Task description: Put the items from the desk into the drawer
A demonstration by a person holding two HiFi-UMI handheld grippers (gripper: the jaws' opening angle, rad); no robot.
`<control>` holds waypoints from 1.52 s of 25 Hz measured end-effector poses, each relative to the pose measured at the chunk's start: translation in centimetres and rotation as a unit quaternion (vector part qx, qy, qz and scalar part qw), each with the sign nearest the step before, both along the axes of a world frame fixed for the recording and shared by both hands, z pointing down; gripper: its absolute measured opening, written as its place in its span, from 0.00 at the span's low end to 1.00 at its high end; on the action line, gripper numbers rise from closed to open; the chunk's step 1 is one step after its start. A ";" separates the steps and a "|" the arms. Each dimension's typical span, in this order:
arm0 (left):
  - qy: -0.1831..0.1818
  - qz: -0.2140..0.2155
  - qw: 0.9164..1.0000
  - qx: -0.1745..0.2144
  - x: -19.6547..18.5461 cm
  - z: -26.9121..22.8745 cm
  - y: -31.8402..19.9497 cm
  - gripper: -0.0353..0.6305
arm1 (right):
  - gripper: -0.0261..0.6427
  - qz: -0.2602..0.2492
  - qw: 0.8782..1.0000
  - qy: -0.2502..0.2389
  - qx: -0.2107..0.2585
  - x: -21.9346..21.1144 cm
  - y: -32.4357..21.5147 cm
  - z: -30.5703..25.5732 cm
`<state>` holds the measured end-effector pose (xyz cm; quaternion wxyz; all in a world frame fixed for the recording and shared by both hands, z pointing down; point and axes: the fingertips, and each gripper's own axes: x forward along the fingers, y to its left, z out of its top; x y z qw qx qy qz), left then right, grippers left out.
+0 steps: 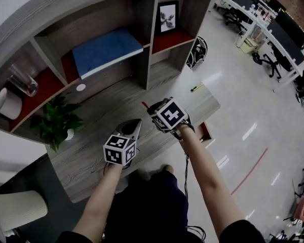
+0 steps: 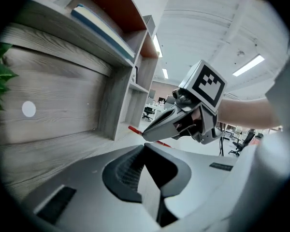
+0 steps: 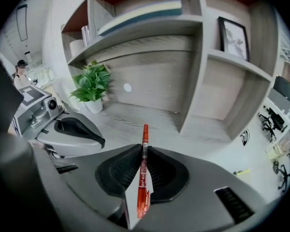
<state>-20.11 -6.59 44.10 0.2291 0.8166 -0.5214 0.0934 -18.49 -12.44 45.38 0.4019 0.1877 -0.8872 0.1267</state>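
Bare forearms are seen closest to the head camera, each ending in a gripper held above the grey wood-grain desk (image 1: 86, 161). The right gripper (image 1: 152, 109) is angled down toward the desk, and its jaws are closed on a red pen (image 3: 143, 173). The pen is pinched lengthwise between the pads, with its clip end back inside the jaws and its slim tip projecting past the fingertips toward the shelf unit (image 1: 142, 39). It is held clear of the desk surface.

The left gripper (image 1: 136, 122) is held just beside the right one without touching it. Its jaws are pressed together at the tips, and nothing is seen between them. In the left gripper view, the right gripper is seen just ahead with the pen's ends showing on either side of its jaws.

A potted green plant (image 1: 58, 118) is set at the back left of the desk, against the shelf unit. A blue book (image 1: 106, 49) is laid flat in the middle compartment, and a framed picture (image 1: 167, 16) is stood in the upper right one. A clear glass (image 1: 23, 80) is lying on its side on the red-lined shelf at the left. A small yellow object (image 1: 196, 87) is lying on the pale floor beyond the desk's end.
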 end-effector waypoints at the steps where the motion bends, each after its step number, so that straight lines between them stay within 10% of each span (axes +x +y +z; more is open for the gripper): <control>1: 0.004 0.004 1.000 0.001 0.7 -0.3 0.4 0.06 | 0.14 0.003 1.000 0.000 0.003 0.8 0.4 -0.3; 25: 0.003 0.146 0.989 -0.010 21.6 2.2 2.1 0.06 | 0.14 0.201 0.979 -0.032 -0.006 26.1 2.7 4.9; 38: 0.001 0.145 0.988 -0.046 26.3 6.6 2.7 0.06 | 0.14 0.217 0.973 -0.022 -0.069 30.9 3.4 14.3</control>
